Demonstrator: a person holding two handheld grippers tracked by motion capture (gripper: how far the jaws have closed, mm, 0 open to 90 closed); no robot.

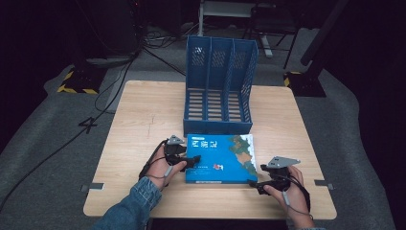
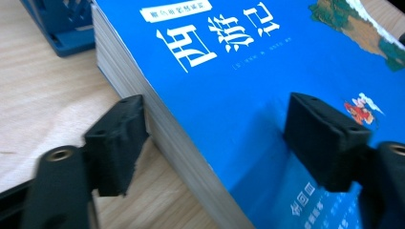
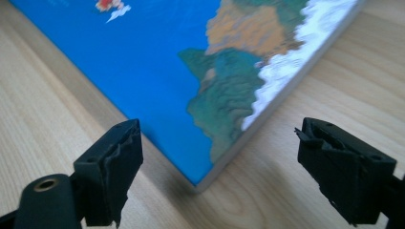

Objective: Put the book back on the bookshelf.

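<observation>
From the high view, a thick blue book (image 1: 221,158) lies flat on the wooden table (image 1: 143,120), just in front of a blue 3-slot file rack (image 1: 219,84) whose open side faces the person. The left gripper (image 1: 191,160) sits at the book's left edge, with 1 jaw over the cover, while the right gripper (image 1: 257,181) rests on the table at the book's near right corner.

The left gripper view adds what the high view cannot resolve: the left gripper (image 2: 215,129) has its jaws spread wide and straddling the book's (image 2: 229,86) page edge, 1 jaw beside the stacked pages on the table side, the other above the cover beside a small red figure. Neither pad visibly presses the book. White Chinese characters on the cover read clearly here, and a corner of the rack's (image 2: 62,28) base shows at the top left.

The right gripper view gives the other end: the right gripper (image 3: 217,162) stands open and empty, its jaws to either side of the book's (image 3: 157,81) corner (the painted landscape part of the cover), without touching it.

The table is light wood grain, bare around the book. Around it lies grey floor covering with black cables, and a dark room with stand bases marked in yellow-black tape (image 1: 76,82).
</observation>
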